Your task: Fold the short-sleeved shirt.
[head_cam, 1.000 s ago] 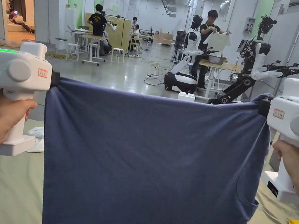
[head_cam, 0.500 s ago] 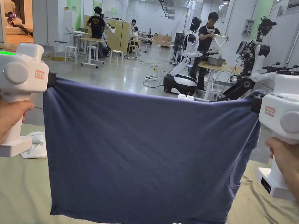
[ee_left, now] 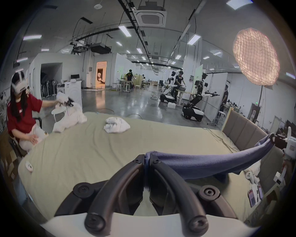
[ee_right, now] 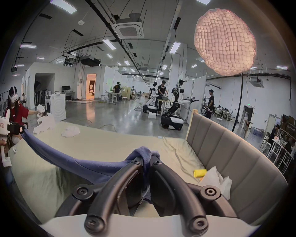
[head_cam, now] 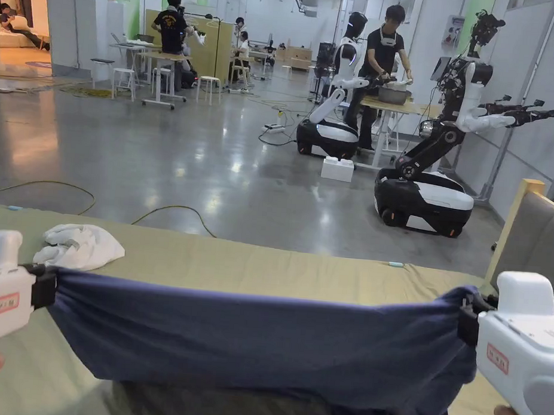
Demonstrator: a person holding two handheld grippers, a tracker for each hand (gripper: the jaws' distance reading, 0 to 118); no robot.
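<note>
I've got the blue short-sleeved shirt [head_cam: 259, 347] stretched across the bottom of the head view, w/ the left gripper [head_cam: 41, 287] at lower left and the right gripper [head_cam: 469, 325] at lower right. Left gripper view: jaws closed on a bunched shirt corner, frame centre. Right gripper view: same, both jaws pinching fabric. Shirt hangs just above the green bed sheet [head_cam: 253, 266]. White cloth [head_cam: 78, 244] lies on the sheet, mid-left. Yellow item [ee_right: 199, 173] near the headboard [ee_right: 232, 154], right side of the right gripper view.
</note>
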